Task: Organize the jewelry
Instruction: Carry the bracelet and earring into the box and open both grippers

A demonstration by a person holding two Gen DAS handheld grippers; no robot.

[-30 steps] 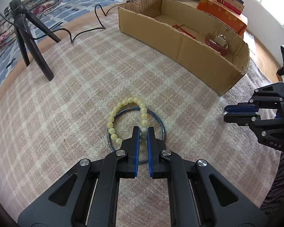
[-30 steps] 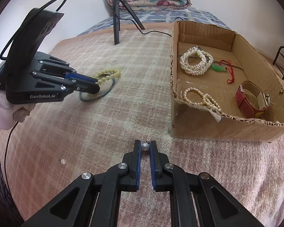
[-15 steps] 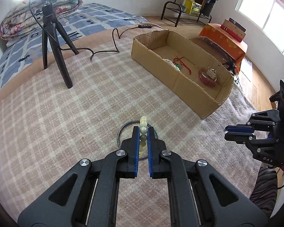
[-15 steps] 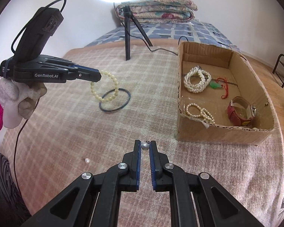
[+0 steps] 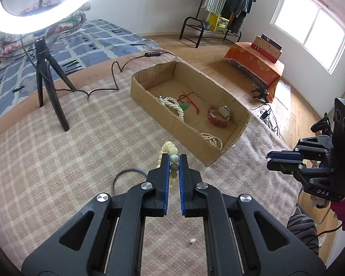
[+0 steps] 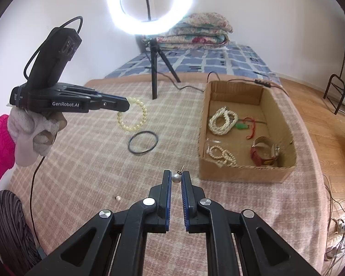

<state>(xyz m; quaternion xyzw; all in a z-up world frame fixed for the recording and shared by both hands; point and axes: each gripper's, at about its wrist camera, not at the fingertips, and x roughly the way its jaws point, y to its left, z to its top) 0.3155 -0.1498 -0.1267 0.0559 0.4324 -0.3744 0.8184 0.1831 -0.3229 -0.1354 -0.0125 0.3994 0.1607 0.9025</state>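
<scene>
Above the blanket [image 6: 80, 172], my left gripper [image 5: 174, 158] pinches the bead bracelet [image 6: 133, 115] and my right gripper [image 6: 176, 176] a pearl earring [image 6: 176, 178]; either thin grip could slip before the box [image 6: 246, 174].

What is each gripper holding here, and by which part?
Left gripper: pale yellow beaded bracelet, pinched at a few beads, loop hanging free. Right gripper: silver ball earring, pinched by the ball.

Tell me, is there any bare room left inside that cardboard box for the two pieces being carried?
Yes. The cardboard box has bare floor at its far end, beyond the pearl strands, and in a middle strip between the green pendant on its red cord and the red-strapped watch. The near end is crowded: smaller pearl strands lie beside the watch.
</scene>
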